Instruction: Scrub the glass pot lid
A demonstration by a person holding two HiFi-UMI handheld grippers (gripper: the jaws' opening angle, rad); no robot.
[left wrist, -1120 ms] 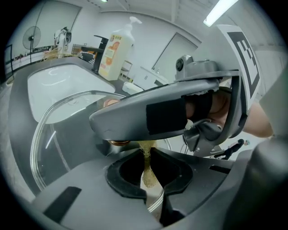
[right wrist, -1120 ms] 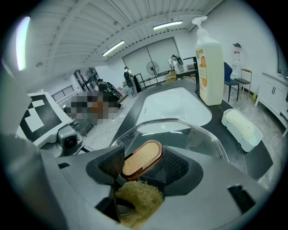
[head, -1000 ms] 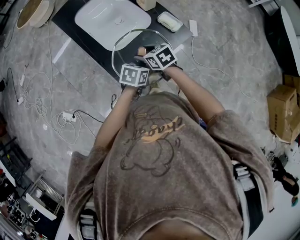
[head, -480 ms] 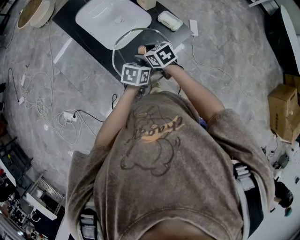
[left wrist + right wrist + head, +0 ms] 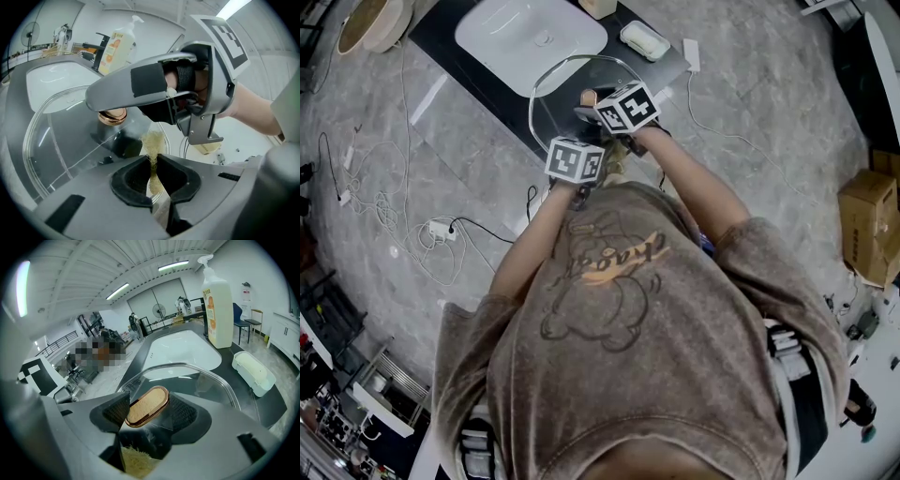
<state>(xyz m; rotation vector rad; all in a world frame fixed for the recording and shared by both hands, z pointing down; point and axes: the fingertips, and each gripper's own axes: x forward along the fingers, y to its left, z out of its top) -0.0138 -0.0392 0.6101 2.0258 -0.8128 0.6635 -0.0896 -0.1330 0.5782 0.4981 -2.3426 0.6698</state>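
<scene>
The glass pot lid [image 5: 567, 89] hangs tilted over the front edge of the dark counter. In the right gripper view my right gripper [image 5: 147, 412] is shut on the lid's copper-rimmed knob [image 5: 146, 405], with the glass dome [image 5: 206, 380] spreading out beyond it. My left gripper [image 5: 153, 174] is shut on a yellowish fibrous scrubber [image 5: 152, 150], whose tuft rests against the glass [image 5: 65, 136] just below the knob [image 5: 112, 116]. The scrubber [image 5: 136, 464] also shows through the glass under the right jaws. From above, both marker cubes [image 5: 575, 160] sit close together at the lid's near rim.
A white basin [image 5: 530, 39] is set into the counter behind the lid. A soap dish [image 5: 645, 40] and a pump bottle [image 5: 218, 303] stand to its right. Cables [image 5: 422, 234] and a power strip lie on the marble floor at left; cardboard boxes [image 5: 872, 225] are at right.
The left gripper with the scrubber has slid a little toward the person, along the lid's near edge. The right gripper and the lid have shifted slightly up and right.
</scene>
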